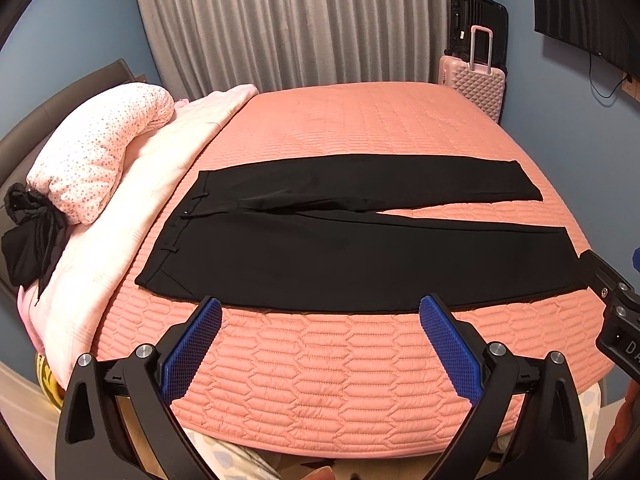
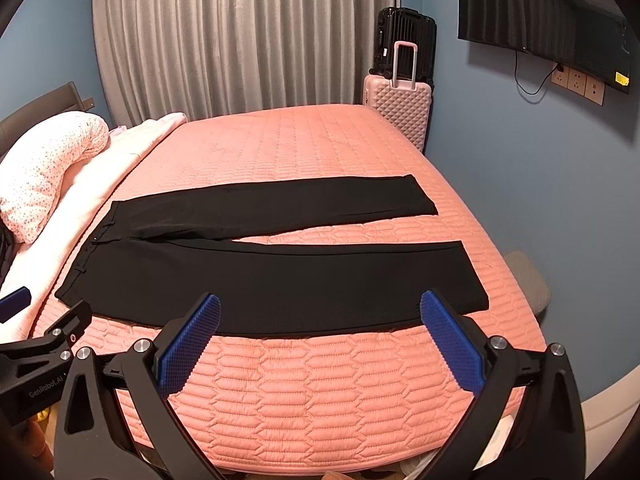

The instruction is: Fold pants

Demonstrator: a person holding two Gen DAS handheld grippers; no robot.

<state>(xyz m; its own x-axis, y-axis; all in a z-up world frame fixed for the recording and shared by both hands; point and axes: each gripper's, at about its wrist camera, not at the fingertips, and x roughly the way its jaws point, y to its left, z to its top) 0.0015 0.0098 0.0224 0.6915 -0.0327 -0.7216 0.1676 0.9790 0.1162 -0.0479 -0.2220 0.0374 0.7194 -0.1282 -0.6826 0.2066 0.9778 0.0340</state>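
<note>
In the left wrist view, the left gripper [image 1: 320, 308] hung above the near edge of the bed [image 1: 340, 380], its jaws spread wide apart and holding nothing. The blue pads [image 1: 192, 348] touched no cloth. The black pants [image 1: 320, 240] lay flat across the quilted pink bedspread, waistband toward the left and both legs running to the right, the far leg angled away so a narrow wedge of bedspread showed between them. The near leg's edge lay just beyond the pad tips. To the left sat a dotted pink pillow [image 1: 92, 156] on a pale folded blanket [image 1: 132, 200], with a black garment [image 1: 32, 240] bunched beside it. A pink suitcase [image 1: 476, 84] stood at the far corner, in front of a black suitcase [image 1: 478, 24]. Part of the right gripper [image 1: 616, 312] showed at the right edge.

In the right wrist view, the right gripper [image 2: 320, 308] hovered over the same near edge, jaws likewise wide apart and empty. The pants [image 2: 280, 276] lay spread in front of it, the near leg's hem toward the right pad. The left gripper's black frame [image 2: 44, 356] showed at the lower left. A wall-mounted screen [image 2: 540, 20] hung at the upper right, above wall sockets [image 2: 576, 80].
</note>
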